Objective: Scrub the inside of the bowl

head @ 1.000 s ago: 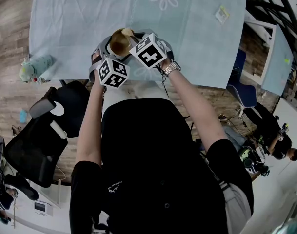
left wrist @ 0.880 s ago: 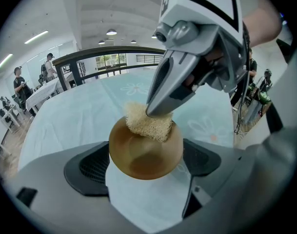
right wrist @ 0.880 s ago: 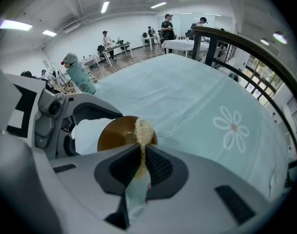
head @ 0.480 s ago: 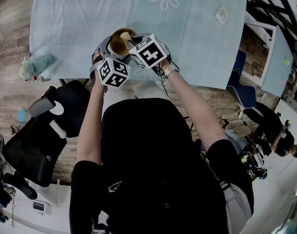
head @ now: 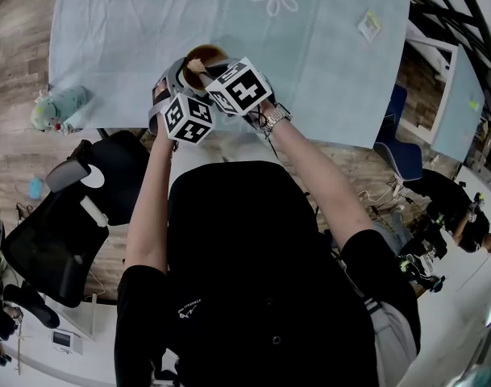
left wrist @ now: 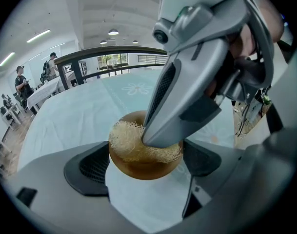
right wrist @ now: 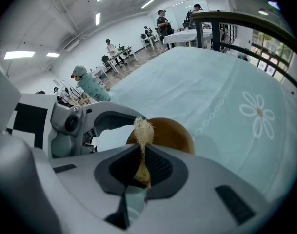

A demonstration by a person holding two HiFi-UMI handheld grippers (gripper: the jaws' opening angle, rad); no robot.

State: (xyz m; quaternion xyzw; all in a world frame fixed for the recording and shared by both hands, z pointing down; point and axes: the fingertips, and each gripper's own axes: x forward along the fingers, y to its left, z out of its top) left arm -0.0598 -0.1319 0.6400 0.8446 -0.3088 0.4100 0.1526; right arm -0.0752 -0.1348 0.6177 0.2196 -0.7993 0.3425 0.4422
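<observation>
While one bowl (left wrist: 144, 170) is clamped, one fibrous scrubber (left wrist: 126, 140) sits inside.

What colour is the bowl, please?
The small round bowl is brown, clearest in the left gripper view.

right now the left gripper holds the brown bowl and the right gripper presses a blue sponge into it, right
Not a blue sponge: the right gripper is shut on a pale, fibrous scrubber, as the right gripper view shows. The left gripper does hold the brown bowl.
</observation>
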